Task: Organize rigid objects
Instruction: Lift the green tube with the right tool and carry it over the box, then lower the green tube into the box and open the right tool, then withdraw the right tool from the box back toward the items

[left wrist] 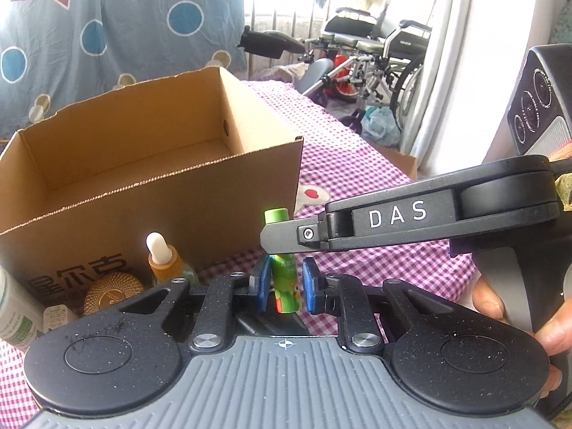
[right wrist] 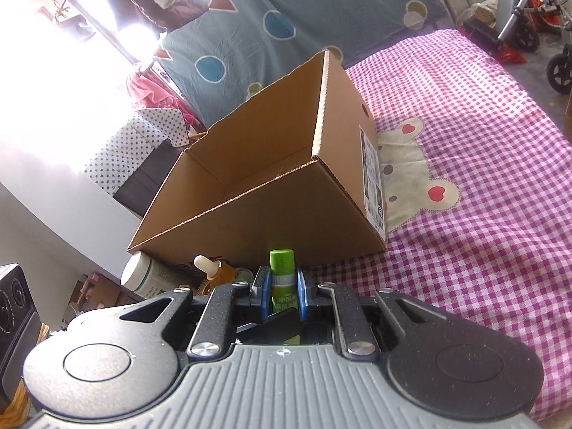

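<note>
A small green tube stands upright between the blue pads of my left gripper, with small gaps on both sides. My right gripper reaches in from the right, and its jaws close on the tube's upper part. In the right wrist view the tube sits clamped between the blue pads of the right gripper. An open, empty cardboard box stands just behind the tube; it also shows in the right wrist view.
An amber dropper bottle, a gold-lidded jar, a white bottle and a small sachet stand left of the tube by the box. Pink checked cloth covers the surface. A wheelchair stands beyond.
</note>
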Motion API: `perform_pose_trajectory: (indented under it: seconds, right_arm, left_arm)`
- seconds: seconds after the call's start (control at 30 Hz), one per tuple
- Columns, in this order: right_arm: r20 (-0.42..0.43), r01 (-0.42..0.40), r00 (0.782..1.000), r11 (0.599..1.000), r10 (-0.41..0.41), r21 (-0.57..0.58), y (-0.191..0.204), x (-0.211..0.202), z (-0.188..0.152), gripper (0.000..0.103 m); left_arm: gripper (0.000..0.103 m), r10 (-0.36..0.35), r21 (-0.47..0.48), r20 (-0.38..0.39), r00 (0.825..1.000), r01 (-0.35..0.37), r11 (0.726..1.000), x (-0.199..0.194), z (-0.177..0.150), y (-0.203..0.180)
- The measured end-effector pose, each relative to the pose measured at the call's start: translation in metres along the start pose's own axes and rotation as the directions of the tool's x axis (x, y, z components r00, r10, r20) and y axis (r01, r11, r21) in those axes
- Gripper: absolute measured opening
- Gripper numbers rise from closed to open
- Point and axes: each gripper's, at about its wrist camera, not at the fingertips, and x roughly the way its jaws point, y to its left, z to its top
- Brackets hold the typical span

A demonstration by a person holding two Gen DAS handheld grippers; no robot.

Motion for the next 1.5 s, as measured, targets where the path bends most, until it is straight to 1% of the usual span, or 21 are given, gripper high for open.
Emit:
perform_pose_trajectory:
  seconds: [0.17, 0.3, 0.4, 0.47, 0.53, 0.6, 0.63, 0.7, 0.8, 0.87, 0.93, 1.03, 1.07, 1.13, 1.23, 1.3, 1.43, 1.5]
  right_arm:
    - [0.056, -0.007, 0.998, 0.998, 0.011, -0.067, 0.027, -0.025, 0.01, 0.017]
    - [0.102, -0.036, 0.994, 0.99, 0.05, -0.136, 0.059, -0.038, 0.028, 0.017]
    - [0.1, -0.079, 0.99, 0.98, 0.098, -0.18, 0.084, -0.032, 0.048, 0.017]
    - [0.082, -0.115, 0.988, 0.973, 0.134, -0.202, 0.1, -0.02, 0.063, 0.017]
    - [0.042, -0.153, 0.985, 0.967, 0.165, -0.205, 0.116, 0.001, 0.082, 0.017]
    - [-0.015, -0.184, 0.983, 0.962, 0.184, -0.2, 0.128, 0.028, 0.099, 0.017]
    - [-0.048, -0.192, 0.981, 0.962, 0.186, -0.192, 0.133, 0.044, 0.107, 0.017]
    - [-0.124, -0.201, 0.976, 0.965, 0.181, -0.167, 0.139, 0.082, 0.12, 0.016]
    - [-0.227, -0.172, 0.965, 0.973, 0.135, -0.154, 0.146, 0.137, 0.131, 0.016]
    - [-0.28, -0.145, 0.955, 0.978, 0.099, -0.147, 0.147, 0.17, 0.133, 0.016]
    - [-0.343, -0.125, 0.937, 0.98, 0.065, -0.157, 0.147, 0.202, 0.135, 0.017]
    - [-0.376, -0.066, 0.927, 0.987, 0.008, -0.143, 0.143, 0.234, 0.137, 0.019]
    - [-0.372, -0.047, 0.928, 0.989, -0.009, -0.142, 0.141, 0.238, 0.139, 0.02]
    - [-0.356, -0.032, 0.934, 0.99, -0.018, -0.134, 0.136, 0.236, 0.142, 0.02]
    - [-0.328, -0.048, 0.945, 0.995, 0.015, -0.092, 0.126, 0.215, 0.15, 0.02]
    - [-0.296, -0.06, 0.955, 0.993, 0.029, -0.097, 0.121, 0.19, 0.151, 0.02]
    - [-0.183, -0.041, 0.983, 0.989, 0.015, -0.14, 0.104, 0.116, 0.154, 0.02]
    - [-0.133, 0.002, 0.991, 0.99, -0.021, -0.142, 0.09, 0.084, 0.155, 0.026]
  left_arm:
    - [0.018, -0.008, 0.013, 0.079, 0.997, 0.007, 1.0, -0.031, 0.004, -0.002]
    - [0.019, -0.004, -0.002, 0.151, 0.989, 0.005, 1.0, -0.056, 0.017, 0.005]
    - [0.019, 0.027, -0.03, 0.187, 0.982, -0.022, 0.999, -0.073, 0.029, 0.02]
    - [0.019, 0.065, -0.059, 0.204, 0.977, -0.054, 0.997, -0.081, 0.042, 0.035]
    - [0.02, 0.091, -0.09, 0.203, 0.975, -0.074, 0.993, -0.084, 0.051, 0.052]
    - [0.02, 0.14, -0.122, 0.183, 0.973, -0.119, 0.985, -0.081, 0.06, 0.071]
    - [0.021, 0.175, -0.145, 0.169, 0.97, -0.151, 0.978, -0.077, 0.064, 0.083]
    - [0.021, 0.222, -0.187, 0.143, 0.964, -0.194, 0.963, -0.073, 0.062, 0.104]
    - [0.021, 0.256, -0.249, 0.107, 0.961, -0.224, 0.942, -0.069, 0.053, 0.13]
    - [0.021, 0.27, -0.282, 0.08, 0.959, -0.238, 0.929, -0.066, 0.045, 0.144]
    - [0.021, 0.28, -0.303, 0.062, 0.958, -0.249, 0.92, -0.063, 0.04, 0.151]
    - [0.021, 0.283, -0.333, 0.047, 0.958, -0.252, 0.909, -0.065, 0.034, 0.161]
    - [0.021, 0.283, -0.342, 0.046, 0.958, -0.251, 0.906, -0.069, 0.032, 0.168]
    - [0.022, 0.285, -0.348, 0.046, 0.957, -0.252, 0.903, -0.071, 0.03, 0.169]
    - [0.022, 0.293, -0.349, 0.044, 0.955, -0.26, 0.9, -0.074, 0.028, 0.171]
    - [0.023, 0.298, -0.352, 0.04, 0.954, -0.266, 0.898, -0.075, 0.028, 0.173]
    - [0.026, 0.316, -0.369, 0.023, 0.949, -0.286, 0.884, -0.073, 0.028, 0.18]
    - [0.029, 0.323, -0.38, 0.013, 0.946, -0.294, 0.877, -0.071, 0.03, 0.184]
